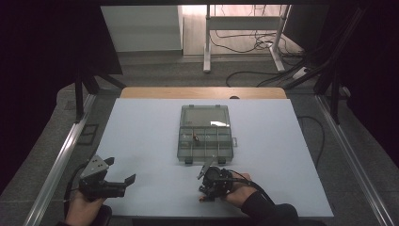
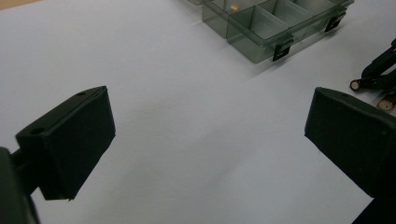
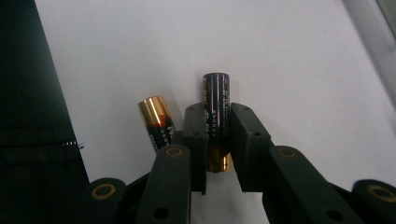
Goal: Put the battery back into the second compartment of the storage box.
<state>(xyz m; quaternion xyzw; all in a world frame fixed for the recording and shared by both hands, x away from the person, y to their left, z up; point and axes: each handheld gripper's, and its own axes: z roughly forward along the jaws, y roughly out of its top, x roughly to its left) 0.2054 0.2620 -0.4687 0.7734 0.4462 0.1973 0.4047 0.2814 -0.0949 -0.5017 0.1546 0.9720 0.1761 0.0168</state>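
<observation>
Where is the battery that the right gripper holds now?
In the right gripper view, the held battery sits between the right gripper pads, low over the white table, just right of a second battery lying beside it.

black claws, brass rivets, dark sleeve

1. The second battery has its lower end hidden behind the right gripper; its label print is too blurred to read
2. The gripped battery is covered along its middle by the two pads
3. In the high view both batteries are too small to tell apart under the right gripper
4. The organiser box is cut off by the top edge of the left gripper view
5. A small item in one compartment is too small to identify
</observation>
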